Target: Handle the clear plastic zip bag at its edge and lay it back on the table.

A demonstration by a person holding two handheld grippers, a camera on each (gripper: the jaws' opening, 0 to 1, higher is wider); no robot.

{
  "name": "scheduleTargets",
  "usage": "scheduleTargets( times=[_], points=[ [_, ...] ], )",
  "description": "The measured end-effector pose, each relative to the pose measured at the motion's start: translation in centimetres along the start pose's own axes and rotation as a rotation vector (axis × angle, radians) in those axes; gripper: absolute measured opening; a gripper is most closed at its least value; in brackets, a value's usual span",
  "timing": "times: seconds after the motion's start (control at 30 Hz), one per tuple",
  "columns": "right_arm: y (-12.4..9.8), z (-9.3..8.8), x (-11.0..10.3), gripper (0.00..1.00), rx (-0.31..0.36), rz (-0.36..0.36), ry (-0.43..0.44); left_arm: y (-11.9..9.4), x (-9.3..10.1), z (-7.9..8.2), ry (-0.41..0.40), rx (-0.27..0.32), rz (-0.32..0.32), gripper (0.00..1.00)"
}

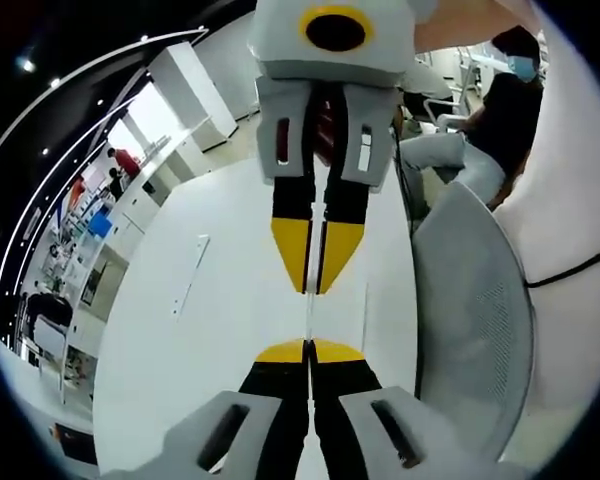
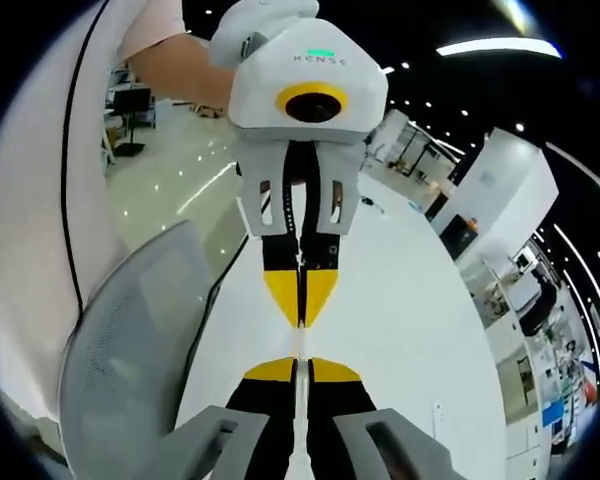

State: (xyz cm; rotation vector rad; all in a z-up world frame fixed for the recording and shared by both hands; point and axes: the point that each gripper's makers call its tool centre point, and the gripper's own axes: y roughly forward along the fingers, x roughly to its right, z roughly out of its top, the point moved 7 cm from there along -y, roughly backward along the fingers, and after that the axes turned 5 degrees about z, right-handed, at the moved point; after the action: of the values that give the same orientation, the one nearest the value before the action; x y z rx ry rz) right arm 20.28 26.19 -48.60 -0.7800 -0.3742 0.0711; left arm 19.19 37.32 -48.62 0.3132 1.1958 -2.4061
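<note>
Clear plastic zip bag [image 1: 308,318]: seen edge-on as a thin pale strip, stretched in the air between the two grippers, above the white table [image 1: 230,300]. It is hard to make out beyond that narrow edge; its body is too transparent to trace.

Left gripper view: left gripper [image 1: 309,347] rises from the bottom, yellow-tipped black jaws pressed together on the near end of the bag's edge. Right gripper [image 1: 315,287] comes down from the top, white housing above, its yellow tips pinched on the far end of the same strip. The two pairs of tips face each other, near but apart, with the strip running between them.

Right gripper view: same arrangement mirrored. Right gripper [image 2: 300,365] at the bottom, jaws closed on the thin edge [image 2: 301,342]; left gripper [image 2: 301,322] hangs from the top, tips closed on the other end. A bare forearm [image 2: 175,65] reaches to its housing.

Surroundings: grey mesh chair back [image 1: 475,320] just beside the table edge, also seen in the right gripper view [image 2: 130,340]. A small flat white strip [image 1: 192,272] lies on the tabletop, well apart from the grippers. The holder's white shirt with a thin black cable [image 2: 75,200] across it. A seated person in a dark top [image 1: 505,105] in the background, beyond the table. Open hall with ceiling lights and white cabinets further off.
</note>
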Motion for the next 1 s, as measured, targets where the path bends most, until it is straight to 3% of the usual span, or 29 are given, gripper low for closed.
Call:
scheduleTargets(
  times=[1.0],
  points=[
    [-1.9, -2.0, -0.4, 0.0, -0.029, -0.028, 0.041, -0.4, -0.2, -0.3, -0.001, -0.004, 0.003, 0.0]
  ],
)
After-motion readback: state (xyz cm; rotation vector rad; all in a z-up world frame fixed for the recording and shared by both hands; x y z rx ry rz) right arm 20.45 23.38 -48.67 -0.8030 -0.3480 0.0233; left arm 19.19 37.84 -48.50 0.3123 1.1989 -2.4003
